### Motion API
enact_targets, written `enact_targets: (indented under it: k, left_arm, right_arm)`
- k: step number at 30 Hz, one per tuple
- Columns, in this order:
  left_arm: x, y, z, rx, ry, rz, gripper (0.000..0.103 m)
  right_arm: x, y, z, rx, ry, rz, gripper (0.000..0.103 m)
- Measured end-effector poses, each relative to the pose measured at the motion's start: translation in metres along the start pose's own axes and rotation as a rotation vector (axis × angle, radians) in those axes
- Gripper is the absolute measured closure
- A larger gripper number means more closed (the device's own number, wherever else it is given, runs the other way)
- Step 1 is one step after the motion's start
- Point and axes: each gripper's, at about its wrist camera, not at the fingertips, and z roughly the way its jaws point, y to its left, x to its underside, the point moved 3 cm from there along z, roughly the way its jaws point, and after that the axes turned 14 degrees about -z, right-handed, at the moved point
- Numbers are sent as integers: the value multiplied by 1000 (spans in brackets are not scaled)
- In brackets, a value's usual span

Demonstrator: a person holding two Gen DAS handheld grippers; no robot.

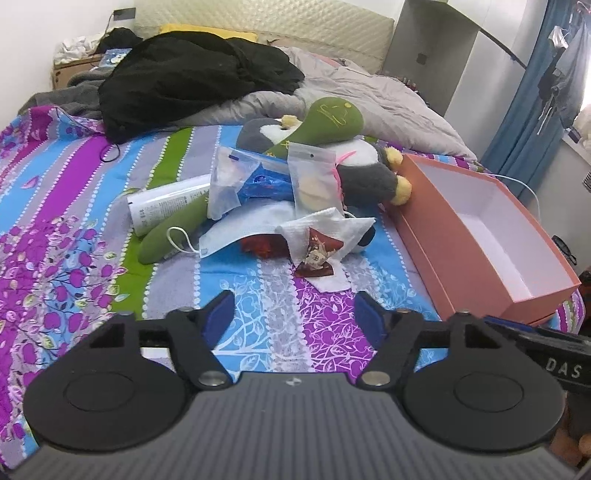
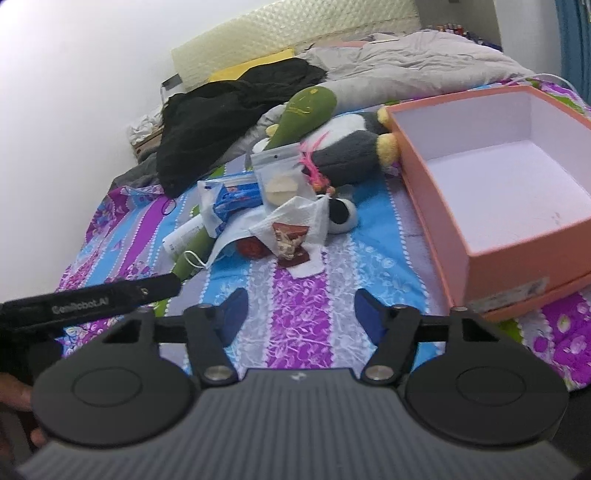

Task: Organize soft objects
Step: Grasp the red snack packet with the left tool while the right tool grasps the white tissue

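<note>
Nothing is sorted yet — the pink box sits empty on the bed, with the penguin plush, face mask and pouches piled beside it. Left tool and right tool hover with jaws apart, holding nothing.

A home bedroom: a bed with a striped floral sheet fills the frame, a padded headboard and crumpled grey duvet lie at the top, and clothes hang by blue curtains at the upper right.

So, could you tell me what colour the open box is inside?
White inside the box; clearest in the right wrist view.
</note>
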Motion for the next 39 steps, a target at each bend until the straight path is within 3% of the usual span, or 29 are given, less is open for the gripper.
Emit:
enact_targets:
  k: [5,9,25,33,39]
  left_arm:
    - [0,7,23,36,18,-28,44]
    - [0,7,45,78,32,-46,51]
    - [-13,-4,141,125,70,-78,51]
    - [-16,-12,173,123,80,-33,51]
    - [-18,-19,191,110,67,-33,51]
  right_arm:
    - [-7,-2,23,-16,13,-2,52]
    - [-17,-8,45,-8,15,-4,53]
    - [-49,-44,138,0,46,66,60]
    - [-51,-56,177,-33,78,115,71]
    - [-50,-59,197,0,87,87,76]
